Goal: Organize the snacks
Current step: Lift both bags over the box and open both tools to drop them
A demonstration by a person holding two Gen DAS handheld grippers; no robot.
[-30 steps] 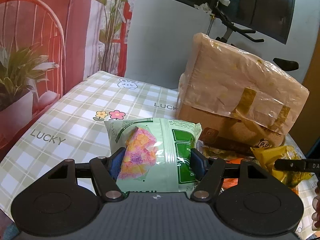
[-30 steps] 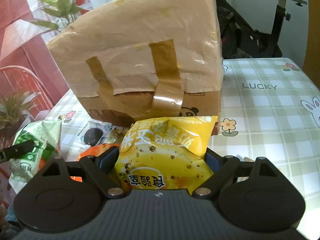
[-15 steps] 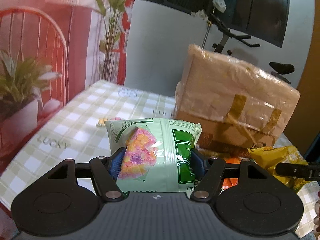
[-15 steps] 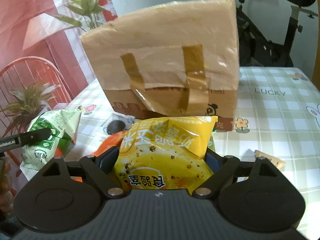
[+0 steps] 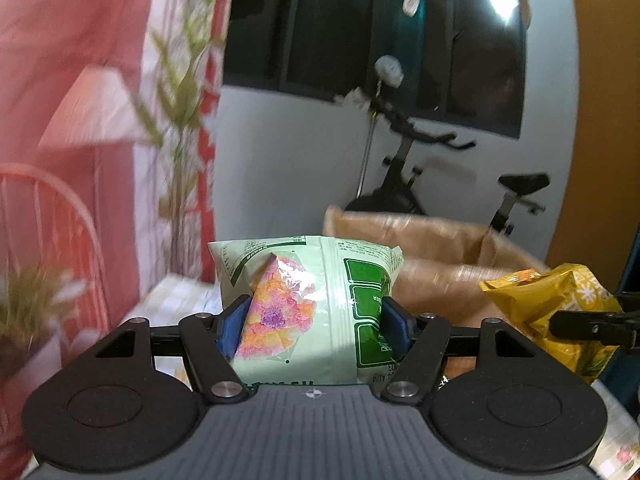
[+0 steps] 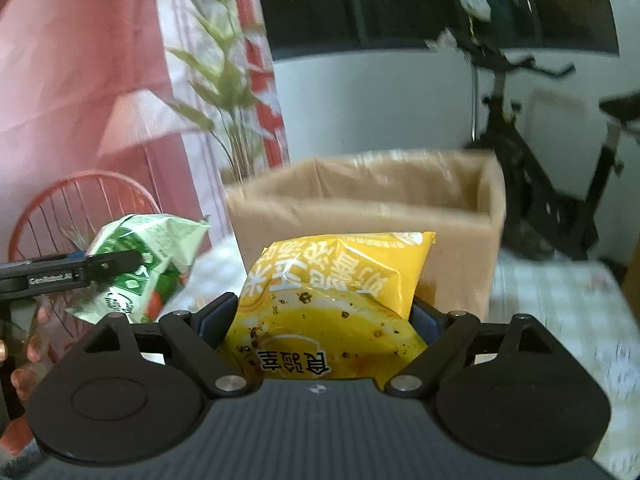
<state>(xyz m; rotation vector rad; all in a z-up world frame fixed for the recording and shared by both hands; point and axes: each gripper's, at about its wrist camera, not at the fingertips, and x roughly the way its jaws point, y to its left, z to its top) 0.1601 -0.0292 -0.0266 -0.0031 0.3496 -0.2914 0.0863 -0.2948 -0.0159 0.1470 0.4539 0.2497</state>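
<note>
Green snack bag (image 5: 316, 304) sits clamped in the left hand-held gripper (image 5: 314, 322); the right hand-held gripper (image 6: 320, 320) clamps a yellow snack bag (image 6: 332, 300) before the open cardboard box (image 6: 360, 200).

A pale green snack bag (image 5: 312, 312) with dark green panels and a pink-and-orange flower print stands upright at the centre of the left wrist view, pinched at both sides. A yellow snack bag (image 6: 332, 308), crinkled, with speckled food art and red lettering, sits low in the centre of the right wrist view. Behind them an open brown cardboard box (image 6: 360, 208) fills mid-frame.
</note>
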